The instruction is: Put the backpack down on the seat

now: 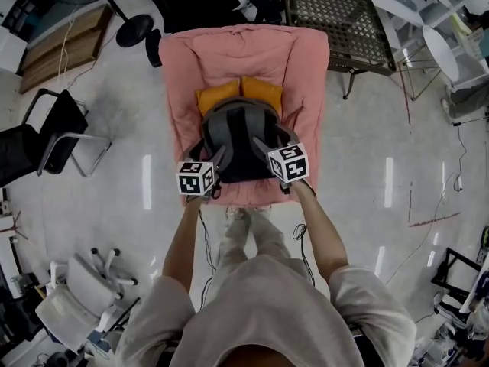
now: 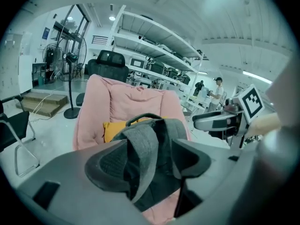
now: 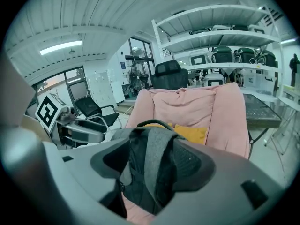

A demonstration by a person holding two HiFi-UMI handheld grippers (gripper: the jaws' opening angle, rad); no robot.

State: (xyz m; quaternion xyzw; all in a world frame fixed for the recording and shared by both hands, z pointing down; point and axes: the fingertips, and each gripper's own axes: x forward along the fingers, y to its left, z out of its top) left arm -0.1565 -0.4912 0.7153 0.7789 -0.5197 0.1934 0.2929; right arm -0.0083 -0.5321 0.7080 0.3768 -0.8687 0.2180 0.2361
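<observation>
- Backpack, grey, sits on the pink padded seat. It stands upright with its strap side toward the person and its top against the orange cushion.
- Left gripper is at the pack's left side and right gripper at its right, both angled down onto it.
- Left gripper view: the fingers stand well apart. The left shoulder strap runs down through the gap, with dark space beside it, so it is not pinched.
- Right gripper view: the fingers are also spread wide. The right shoulder strap hangs between them. It may brush the one pad, but it looks loose rather than clamped; that contact is hard to read.
- Progress: the main step looks done, with the pack's base on the seat cushion and its weight apparently carried by the seat, not the straps.
- Left to do, as I judge it: slip both sets of fingers clear of the straps and pull back without tipping the pack forward.
- Writing: no brand or logo is readable on the backpack or the seat.
- Marker cubes carry black-and-white square patterns only, no text.
- Shelves in the background hold gear, and any labels there are too small to read.
</observation>
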